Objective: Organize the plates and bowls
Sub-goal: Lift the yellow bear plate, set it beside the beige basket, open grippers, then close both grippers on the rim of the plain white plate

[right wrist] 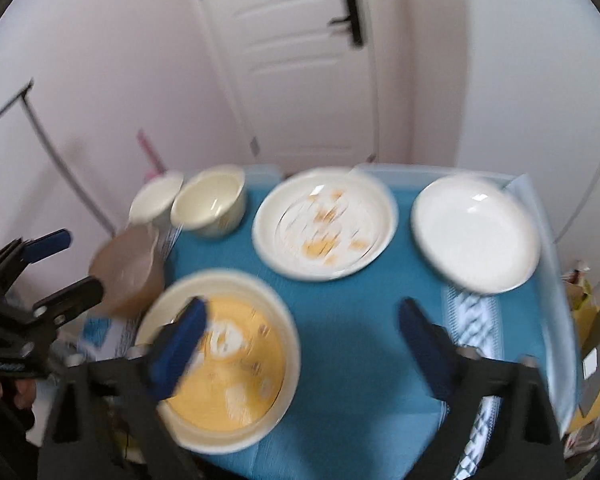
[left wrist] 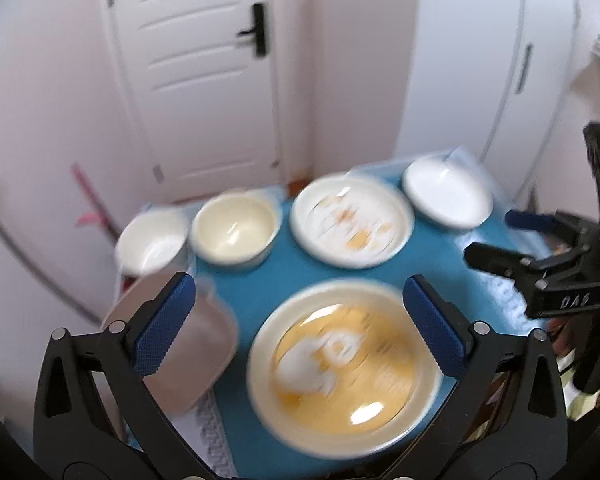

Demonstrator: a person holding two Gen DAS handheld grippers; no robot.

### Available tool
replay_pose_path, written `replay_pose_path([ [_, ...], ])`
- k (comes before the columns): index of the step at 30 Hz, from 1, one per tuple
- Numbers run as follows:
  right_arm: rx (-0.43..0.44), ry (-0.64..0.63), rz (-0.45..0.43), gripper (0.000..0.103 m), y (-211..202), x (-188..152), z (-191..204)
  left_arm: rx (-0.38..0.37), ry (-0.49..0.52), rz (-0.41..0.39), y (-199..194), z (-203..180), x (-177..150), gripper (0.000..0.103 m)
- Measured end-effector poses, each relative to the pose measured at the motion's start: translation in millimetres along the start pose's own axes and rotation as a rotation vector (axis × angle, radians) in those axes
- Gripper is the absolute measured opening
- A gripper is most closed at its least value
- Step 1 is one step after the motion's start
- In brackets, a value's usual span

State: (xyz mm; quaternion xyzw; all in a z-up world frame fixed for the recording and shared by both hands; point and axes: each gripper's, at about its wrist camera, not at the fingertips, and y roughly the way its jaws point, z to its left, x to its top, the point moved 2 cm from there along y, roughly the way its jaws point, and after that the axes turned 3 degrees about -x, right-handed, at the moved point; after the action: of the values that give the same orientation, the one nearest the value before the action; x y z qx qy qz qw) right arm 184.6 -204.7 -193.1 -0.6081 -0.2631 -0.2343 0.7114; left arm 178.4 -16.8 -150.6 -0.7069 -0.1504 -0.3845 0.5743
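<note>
On the blue tablecloth point(left wrist: 328, 268) lie a yellow plate with a white picture point(left wrist: 344, 364) point(right wrist: 224, 356), a white plate with orange marks point(left wrist: 352, 222) point(right wrist: 326, 222), a plain white plate point(left wrist: 448, 194) point(right wrist: 476, 232), a cream bowl point(left wrist: 236, 232) point(right wrist: 210, 200), a white bowl point(left wrist: 152, 242) point(right wrist: 156, 198) and a brown bowl point(left wrist: 188, 356) point(right wrist: 130, 268). My left gripper point(left wrist: 300, 328) is open and empty, above the yellow plate; it also shows in the right wrist view point(right wrist: 68, 260). My right gripper point(right wrist: 300, 344) is open and empty above the cloth; it also shows in the left wrist view point(left wrist: 496, 236). Both views are blurred.
A white door point(left wrist: 204, 80) and white walls stand behind the small table. The brown bowl hangs over the table's left edge. A cupboard point(left wrist: 500, 60) stands at the right. Yellow packaging point(right wrist: 588, 320) lies off the table's right side.
</note>
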Motion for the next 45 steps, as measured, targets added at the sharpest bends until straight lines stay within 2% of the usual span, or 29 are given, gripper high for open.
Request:
replay_pose_path([
  [3, -0.067, 0.051, -0.028, 0.103, -18, 5, -16, -0.082, 0.037, -0.004, 11, -16, 30, 0.103],
  [6, -0.18, 0.096, 0.007, 0.103, -36, 10, -42, -0.187, 0.049, -0.004, 25, -31, 60, 0.103],
  [8, -0.255, 0.148, -0.013, 0.103, -51, 14, -65, -0.215, 0.053, 0.007, 39, -45, 79, 0.103],
  [10, -0.288, 0.188, -0.023, 0.103, -60, 18, -84, -0.258, 0.064, 0.027, 59, -58, 103, 0.103],
  [13, -0.272, 0.238, -0.015, 0.103, -62, 26, -116, -0.316, 0.08, 0.072, 91, -79, 131, 0.103],
  [16, -0.25, 0.28, 0.034, 0.103, -48, 31, -149, -0.346, 0.11, 0.114, 127, -100, 155, 0.103],
  [18, -0.198, 0.331, 0.055, 0.103, -30, 31, -174, -0.351, 0.126, 0.142, 153, -112, 163, 0.103],
  [22, -0.118, 0.44, 0.101, 0.102, 17, 24, -215, -0.346, 0.149, 0.274, 236, -133, 163, 0.102],
  [24, -0.087, 0.478, 0.139, 0.091, 43, 17, -227, -0.347, 0.156, 0.322, 265, -135, 155, 0.099],
  [27, -0.043, 0.516, 0.185, 0.074, 76, 6, -236, -0.344, 0.168, 0.384, 306, -137, 142, 0.083],
  [31, -0.029, 0.544, 0.209, 0.059, 100, -7, -240, -0.342, 0.179, 0.453, 343, -139, 128, 0.065],
  [34, -0.014, 0.574, 0.203, 0.048, 110, -13, -240, -0.346, 0.169, 0.473, 354, -138, 120, 0.056],
  [39, -0.064, 0.59, 0.196, 0.033, 115, -12, -241, -0.349, 0.199, 0.495, 363, -138, 114, 0.047],
  [42, -0.081, 0.595, 0.194, 0.026, 118, -11, -243, -0.345, 0.218, 0.511, 369, -139, 109, 0.032],
  [45, -0.1, 0.584, 0.194, 0.021, 118, -11, -242, -0.342, 0.235, 0.509, 371, -141, 106, 0.024],
])
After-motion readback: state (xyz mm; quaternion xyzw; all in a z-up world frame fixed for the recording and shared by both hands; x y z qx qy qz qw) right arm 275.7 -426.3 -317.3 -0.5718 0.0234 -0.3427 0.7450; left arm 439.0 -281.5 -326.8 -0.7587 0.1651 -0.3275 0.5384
